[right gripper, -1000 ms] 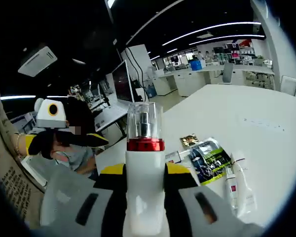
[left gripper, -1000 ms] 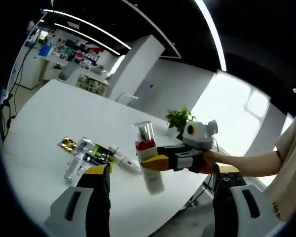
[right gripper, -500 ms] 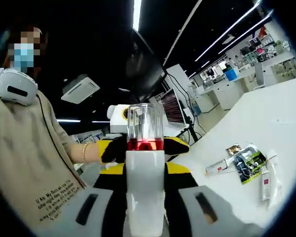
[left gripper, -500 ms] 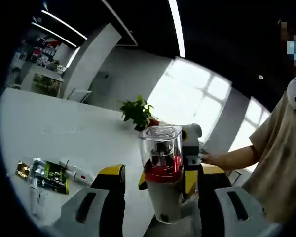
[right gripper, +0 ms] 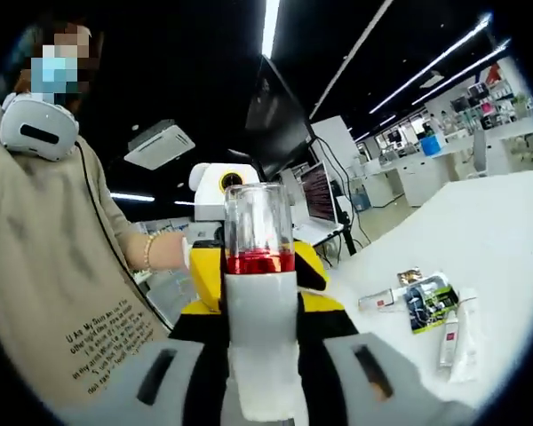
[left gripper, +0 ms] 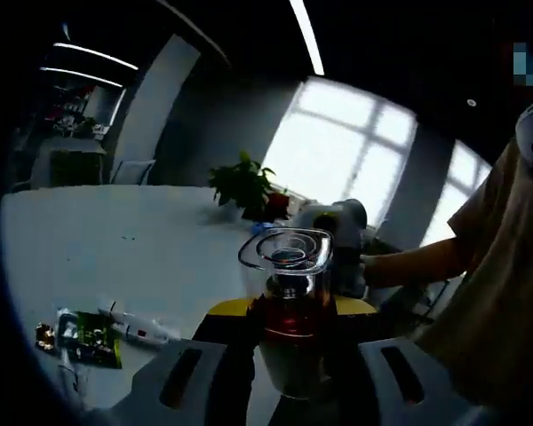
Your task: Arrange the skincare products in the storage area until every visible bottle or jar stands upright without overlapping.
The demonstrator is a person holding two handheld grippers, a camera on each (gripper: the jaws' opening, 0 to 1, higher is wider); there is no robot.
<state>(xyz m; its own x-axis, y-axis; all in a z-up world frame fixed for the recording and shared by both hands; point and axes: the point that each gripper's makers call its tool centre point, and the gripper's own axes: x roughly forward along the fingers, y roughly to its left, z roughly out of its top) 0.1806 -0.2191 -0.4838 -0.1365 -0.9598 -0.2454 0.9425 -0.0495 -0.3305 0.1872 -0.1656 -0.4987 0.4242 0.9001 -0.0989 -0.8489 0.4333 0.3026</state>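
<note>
The big white pump bottle (right gripper: 260, 302) with the clear cap and red ring is up in the air, off the white table (right gripper: 480, 222). Both claws are at it.

In the right gripper view, the right gripper (right gripper: 260, 355) squeezes the white body of the bottle from both sides. The bottle stands straight up between its two jaws. Just behind the bottle is the left gripper (right gripper: 249, 271), with its yellow tips at the red ring, one on each side of the bottle. A hand (right gripper: 164, 251) with a bead bracelet holds that gripper.

In the left gripper view, the same bottle (left gripper: 289, 311) is seen from the cap end, tipped toward the camera. It sits between the jaws of the left gripper (left gripper: 289, 355). The jaws are close on both sides of the bottle, but it is dark there, so I cannot tell if they grip it. The right gripper (left gripper: 333, 244) is just behind the bottle.

The other skincare things lie flat on the table, well apart from the bottle. There is a green and black packet (right gripper: 429, 302), a small gold packet (right gripper: 411, 277), a white tube (right gripper: 451, 335) and another tube (right gripper: 377, 299). A green plant (left gripper: 242, 185) stands on the table beyond the bottle.
</note>
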